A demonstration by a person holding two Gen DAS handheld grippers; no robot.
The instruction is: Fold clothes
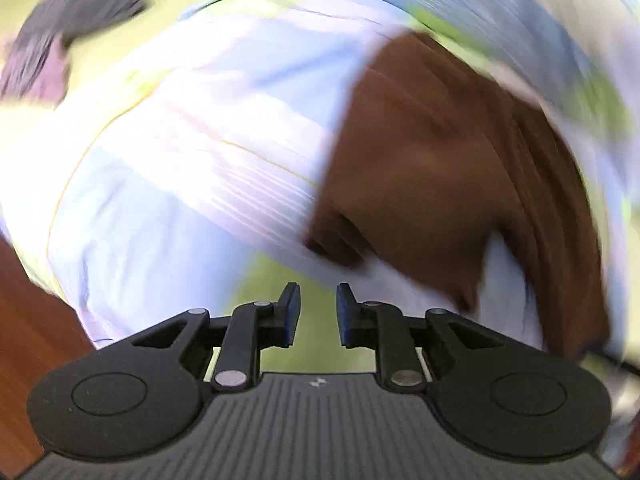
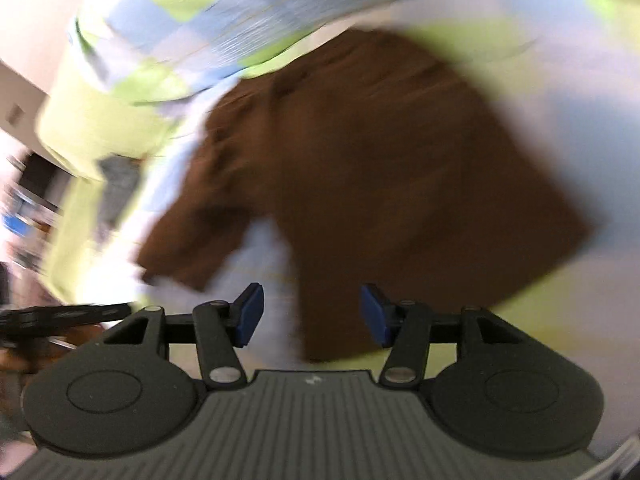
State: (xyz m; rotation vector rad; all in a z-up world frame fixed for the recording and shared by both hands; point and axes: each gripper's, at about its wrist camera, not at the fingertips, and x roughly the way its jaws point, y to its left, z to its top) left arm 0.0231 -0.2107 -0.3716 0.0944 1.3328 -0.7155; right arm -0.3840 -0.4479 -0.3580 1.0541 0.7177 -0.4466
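Everything is smeared by motion blur. In the left wrist view, at ten o'clock, a dark grey garment (image 1: 84,4) lies bunched on a yellow-green surface, with a purplish cloth (image 1: 32,68) just below it at nine o'clock. Across the middle spreads a pale bedsheet (image 1: 192,128) checked in light blue, white and lime. At three o'clock the brown shirt (image 1: 432,168) lies on that sheet, its lower edge hanging toward the gripper. The left gripper (image 1: 318,312) sits at six o'clock with its jaws a narrow gap apart and nothing between the blue pads; sheet shows through the gap.

In the right wrist view, the patterned sheet (image 2: 224,32) runs from nine o'clock up to twelve. The brown shirt (image 2: 380,168) fills the centre, spread mostly flat, a sleeve reaching down toward eight o'clock. The right gripper (image 2: 312,314) at six o'clock stands with jaws moderately wide and empty, the shirt's hem just beyond the pads.
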